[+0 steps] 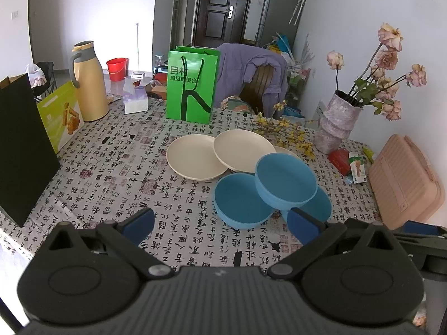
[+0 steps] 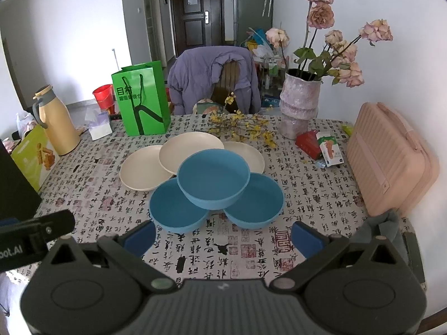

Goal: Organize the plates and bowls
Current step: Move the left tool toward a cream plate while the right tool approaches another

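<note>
Three blue bowls sit in a cluster on the table: a left bowl (image 2: 176,209), a right bowl (image 2: 255,203), and a top bowl (image 2: 213,177) resting on the rims of both. Behind them lie three overlapping cream plates: left plate (image 2: 142,171), middle plate (image 2: 184,152), right plate (image 2: 251,153), partly hidden by the top bowl. In the left wrist view the same top bowl (image 1: 286,177) and left plate (image 1: 195,157) appear. My left gripper (image 1: 220,226) is open, short of the bowls. My right gripper (image 2: 223,237) is open too, nothing between its fingers.
A green paper bag (image 2: 141,100), a yellow thermos (image 2: 56,120), a tissue pack (image 2: 99,125) and a snack box (image 2: 35,153) stand at the back left. A vase of dried roses (image 2: 300,103), yellow sprigs (image 2: 243,125), small cartons (image 2: 321,145) and a pink case (image 2: 388,156) are on the right.
</note>
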The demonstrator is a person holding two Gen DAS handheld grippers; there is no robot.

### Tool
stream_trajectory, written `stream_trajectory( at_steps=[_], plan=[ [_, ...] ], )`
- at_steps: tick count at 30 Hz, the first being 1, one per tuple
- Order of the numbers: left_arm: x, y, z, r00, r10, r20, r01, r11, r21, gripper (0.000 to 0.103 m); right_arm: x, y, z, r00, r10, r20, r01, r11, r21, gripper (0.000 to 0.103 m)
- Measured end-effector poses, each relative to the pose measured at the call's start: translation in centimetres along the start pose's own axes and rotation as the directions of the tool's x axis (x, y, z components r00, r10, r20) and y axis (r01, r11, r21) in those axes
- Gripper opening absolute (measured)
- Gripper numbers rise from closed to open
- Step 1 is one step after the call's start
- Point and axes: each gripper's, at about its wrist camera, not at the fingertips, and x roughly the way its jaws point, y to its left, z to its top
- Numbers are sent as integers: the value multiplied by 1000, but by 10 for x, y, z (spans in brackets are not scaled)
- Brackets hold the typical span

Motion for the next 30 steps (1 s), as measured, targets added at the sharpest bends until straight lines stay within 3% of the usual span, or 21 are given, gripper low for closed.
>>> stream_trajectory(
  at_steps=[16, 30],
  plan=[
    [9, 12, -3, 1000, -14, 22, 14, 1000, 7, 103, 0, 5, -5, 999, 34, 25, -34, 999, -7, 103],
    [46, 23, 5, 998, -46, 50, 45, 999, 17, 103, 30, 9, 4, 996, 87, 27, -87, 996, -11, 103]
  ],
)
